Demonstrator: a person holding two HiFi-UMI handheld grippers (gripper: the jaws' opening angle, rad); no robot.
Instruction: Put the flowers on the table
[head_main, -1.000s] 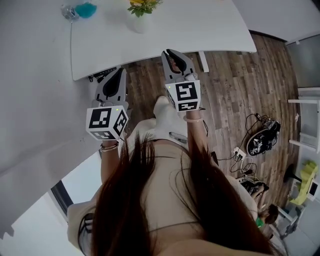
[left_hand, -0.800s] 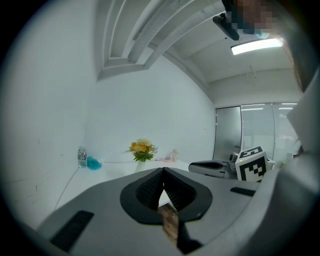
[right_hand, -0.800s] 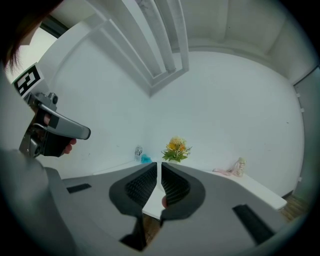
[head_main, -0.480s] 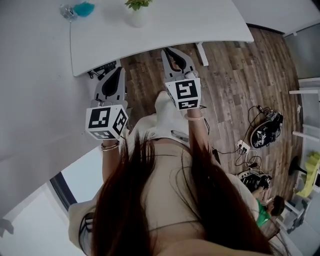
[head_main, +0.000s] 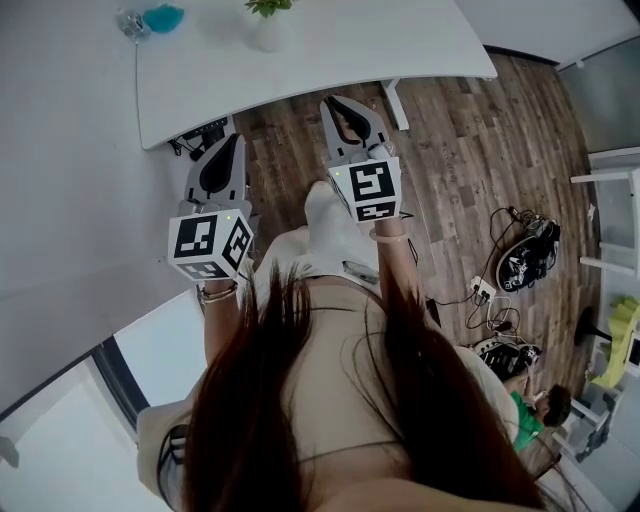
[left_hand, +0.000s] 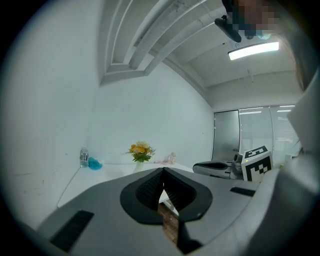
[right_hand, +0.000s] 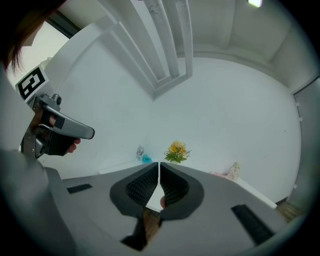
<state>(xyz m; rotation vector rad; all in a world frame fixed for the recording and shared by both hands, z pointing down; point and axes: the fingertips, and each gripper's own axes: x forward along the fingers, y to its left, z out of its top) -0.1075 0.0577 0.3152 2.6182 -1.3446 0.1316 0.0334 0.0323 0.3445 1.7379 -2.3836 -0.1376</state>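
A small bunch of yellow flowers in a white vase (head_main: 268, 22) stands on the white table (head_main: 340, 55) at the top of the head view. The same flowers (left_hand: 141, 151) show far ahead in the left gripper view, and the flowers (right_hand: 176, 151) also in the right gripper view. My left gripper (head_main: 233, 140) hangs over the wooden floor short of the table's near edge, jaws shut and empty. My right gripper (head_main: 333, 101) is beside it, slightly nearer the table, also shut on nothing. Both point towards the table, well apart from the vase.
A clear bottle (head_main: 130, 22) and a blue object (head_main: 163, 17) sit at the table's far left corner. A pinkish item (right_hand: 232, 171) lies at the table's right. A white wall (head_main: 70, 200) runs along my left. Cables and a helmet-like object (head_main: 525, 265) lie on the floor to the right.
In the head view the table and flowers have slid towards the top of the picture and more floor shows before the grippers. Both grippers keep their pose and stay empty.
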